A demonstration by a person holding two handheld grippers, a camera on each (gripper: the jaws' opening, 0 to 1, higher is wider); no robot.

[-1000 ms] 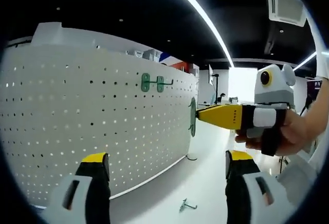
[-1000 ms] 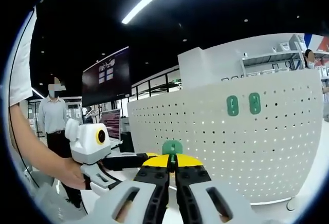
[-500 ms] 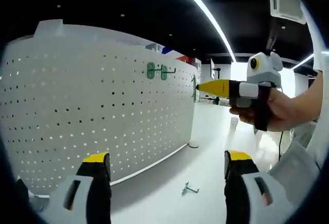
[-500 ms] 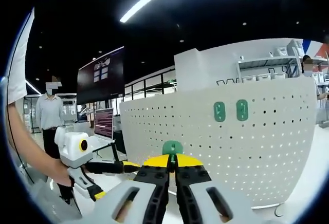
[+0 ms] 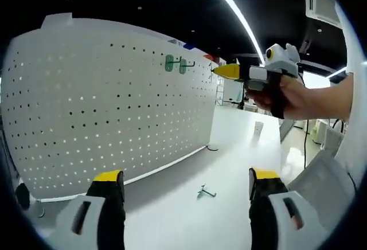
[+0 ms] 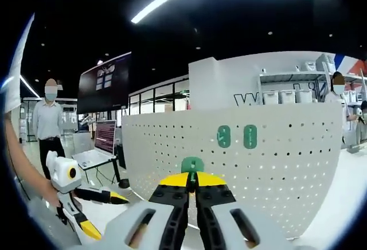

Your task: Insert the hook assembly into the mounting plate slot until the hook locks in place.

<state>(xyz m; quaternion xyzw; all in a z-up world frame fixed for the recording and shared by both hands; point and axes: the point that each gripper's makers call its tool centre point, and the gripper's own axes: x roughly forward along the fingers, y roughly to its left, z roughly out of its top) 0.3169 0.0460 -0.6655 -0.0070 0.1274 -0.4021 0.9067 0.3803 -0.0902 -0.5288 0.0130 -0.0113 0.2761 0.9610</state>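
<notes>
1. One white pegboard (image 5: 109, 106) stands upright on the white surface (image 5: 235, 147) and takes up most of the left gripper view; the right gripper view shows it too (image 6: 269, 170), farther off and smaller than half a second ago.
2. Two green hooks (image 5: 175, 63) hang side by side near the board's top edge, seen face-on in the right gripper view (image 6: 236, 137).
3. Right tongs (image 6: 192, 182) are pressed together on a green hook plate (image 6: 192, 164) that sticks up between the yellow tips. In the left gripper view they (image 5: 218, 71) are held by a hand (image 5: 287, 95) just beside the board's top right edge, higher than before.
4. Left tongs (image 5: 186, 184) are spread wide with nothing between them; in the right gripper view they (image 6: 106, 210) have dropped lower left.
5. One small metal hook (image 5: 205, 191) lies loose on the surface.
</notes>
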